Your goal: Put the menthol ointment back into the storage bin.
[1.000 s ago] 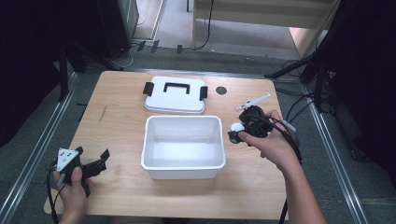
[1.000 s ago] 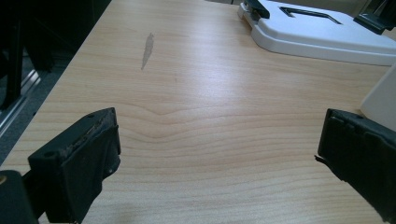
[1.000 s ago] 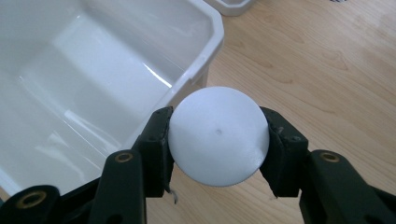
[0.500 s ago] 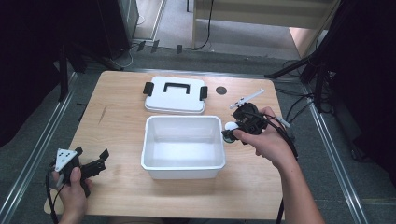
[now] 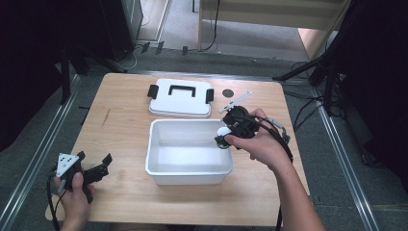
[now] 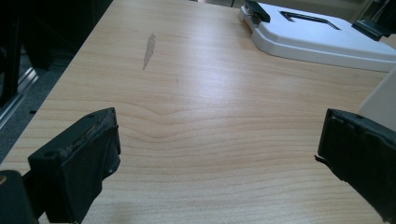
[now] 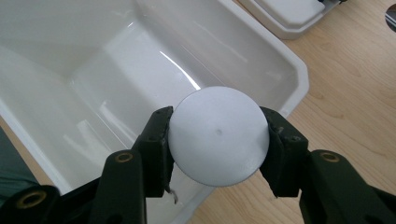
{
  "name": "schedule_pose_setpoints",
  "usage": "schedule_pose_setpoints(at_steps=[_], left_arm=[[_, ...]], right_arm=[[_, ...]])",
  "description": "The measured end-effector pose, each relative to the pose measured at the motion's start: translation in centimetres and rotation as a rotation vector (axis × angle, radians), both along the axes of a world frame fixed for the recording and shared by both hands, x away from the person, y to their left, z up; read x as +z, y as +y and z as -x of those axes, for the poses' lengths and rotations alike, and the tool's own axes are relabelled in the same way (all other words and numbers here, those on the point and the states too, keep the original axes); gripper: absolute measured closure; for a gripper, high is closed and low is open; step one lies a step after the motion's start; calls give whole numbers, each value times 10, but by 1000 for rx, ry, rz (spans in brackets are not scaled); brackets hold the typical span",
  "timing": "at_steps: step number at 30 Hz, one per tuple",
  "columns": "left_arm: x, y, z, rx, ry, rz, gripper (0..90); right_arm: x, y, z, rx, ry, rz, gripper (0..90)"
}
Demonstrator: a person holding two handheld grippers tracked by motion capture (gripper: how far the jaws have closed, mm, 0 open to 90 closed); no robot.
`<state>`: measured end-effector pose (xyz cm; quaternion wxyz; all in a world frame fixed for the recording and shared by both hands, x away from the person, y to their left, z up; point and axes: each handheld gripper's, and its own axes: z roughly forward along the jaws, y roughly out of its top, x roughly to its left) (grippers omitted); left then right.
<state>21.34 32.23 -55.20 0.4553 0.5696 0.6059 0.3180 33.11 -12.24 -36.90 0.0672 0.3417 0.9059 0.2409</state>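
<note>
Right gripper view: right tool (image 7: 218,140), clenched on a white disc (image 7: 218,135), has moved over the tub's (image 7: 289,65) 3 o'clock rim, likely for dropping in; left tool (image 6: 219,154) rests released.

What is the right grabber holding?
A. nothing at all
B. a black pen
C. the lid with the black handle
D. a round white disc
D: in the right gripper view, the right gripper's two black jaws pinch a round white disc from both sides, over the rim of the white tub.

The right gripper (image 7: 218,140) clamps a white disc (image 7: 218,135) above the white bin's rim (image 7: 299,74).
</note>
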Motion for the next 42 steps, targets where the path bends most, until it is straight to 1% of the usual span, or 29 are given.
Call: schedule_pose_setpoints(at_steps=[2, 6, 10, 14, 20, 28, 31, 34, 35, 37, 39, 42], left_arm=[[0, 0, 0, -1, 1, -2, 0], [0, 0, 0, -3, 4, -4, 0], [0, 0, 0, -3, 5, -7, 0], [0, -1, 0, -1, 3, -6, 0], [0, -1, 0, -2, 3, -5, 0], [0, -1, 0, -7, 3, -11, 0], [0, -1, 0, -8, 4, -12, 0], [0, -1, 0, -8, 4, -12, 0], [0, -1, 0, -8, 4, -12, 0], [0, -1, 0, -9, 4, -13, 0], [0, -1, 0, -9, 5, -14, 0], [0, -1, 0, -10, 6, -14, 0]], right_arm=[[-1, 3, -1, 5, 1, -5, 514], [-4, 9, -1, 13, 9, 5, 514], [-6, 16, -1, 29, 10, 0, 514], [-9, 21, -1, 39, 14, 7, 514], [-15, 25, -2, 51, 19, 11, 514], [-34, 35, -4, 66, 50, 35, 514], [-41, 40, -4, 80, 60, 46, 514], [-48, 46, -4, 87, 70, 60, 514], [-48, 46, -4, 87, 70, 60, 514], [-55, 52, -4, 94, 82, 73, 514], [-60, 55, -5, 99, 89, 78, 514], [-67, 61, -6, 101, 98, 104, 514]])
